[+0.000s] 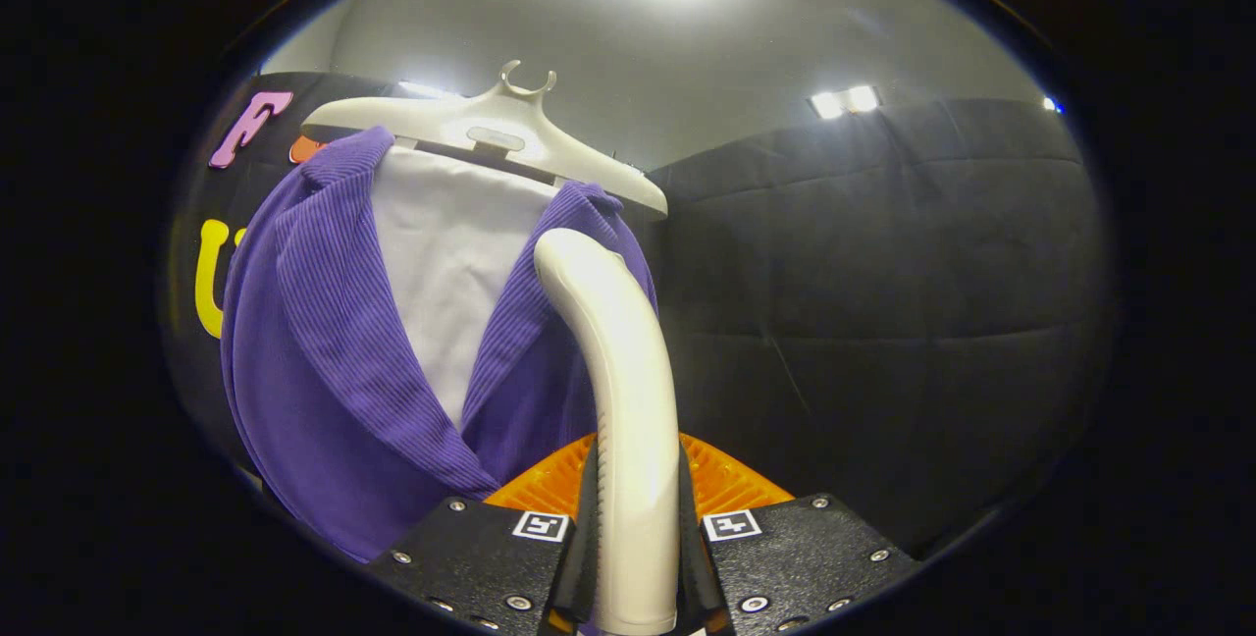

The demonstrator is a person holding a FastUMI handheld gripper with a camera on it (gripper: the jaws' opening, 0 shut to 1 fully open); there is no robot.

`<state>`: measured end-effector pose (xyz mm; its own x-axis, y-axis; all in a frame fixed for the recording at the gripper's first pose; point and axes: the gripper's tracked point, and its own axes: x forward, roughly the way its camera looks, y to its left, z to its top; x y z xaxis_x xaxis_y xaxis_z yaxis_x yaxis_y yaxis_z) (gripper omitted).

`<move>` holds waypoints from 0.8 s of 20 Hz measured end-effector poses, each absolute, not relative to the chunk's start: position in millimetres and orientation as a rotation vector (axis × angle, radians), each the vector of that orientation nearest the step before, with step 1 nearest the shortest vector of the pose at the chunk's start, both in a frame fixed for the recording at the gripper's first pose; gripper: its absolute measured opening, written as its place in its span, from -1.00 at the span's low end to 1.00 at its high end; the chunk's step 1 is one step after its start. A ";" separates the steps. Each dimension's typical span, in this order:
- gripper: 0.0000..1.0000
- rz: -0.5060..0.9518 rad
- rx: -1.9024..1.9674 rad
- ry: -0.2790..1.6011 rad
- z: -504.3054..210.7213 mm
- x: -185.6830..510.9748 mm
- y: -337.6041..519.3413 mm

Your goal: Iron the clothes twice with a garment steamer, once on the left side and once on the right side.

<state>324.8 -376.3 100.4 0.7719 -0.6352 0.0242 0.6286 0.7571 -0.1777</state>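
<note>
A purple ribbed garment [324,361] with open lapels hangs on a white hanger [491,131] over a white board [442,253], ahead and to the left of the fingers. My gripper [636,518] is shut on the white handle of the garment steamer [618,391], which rises between the orange fingers [731,484] and curves up toward the garment's right lapel. The steamer's head is turned away from me, so I cannot tell whether it touches the cloth.
The booth's black cloth wall [883,263] runs behind the garment and off to the right. Ceiling lights [844,101] shine above.
</note>
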 end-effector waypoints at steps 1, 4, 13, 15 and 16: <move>-0.29 -0.693 -0.180 0.048 91.9 324.2 -378.5; -0.29 -0.705 -0.182 0.077 68.1 314.1 -381.3; -0.29 -0.689 -0.183 0.162 -5.3 295.5 -384.0; -0.29 -0.676 -0.180 0.176 -19.7 289.3 -381.6; -0.29 -0.671 -0.178 0.184 -26.9 287.0 -379.5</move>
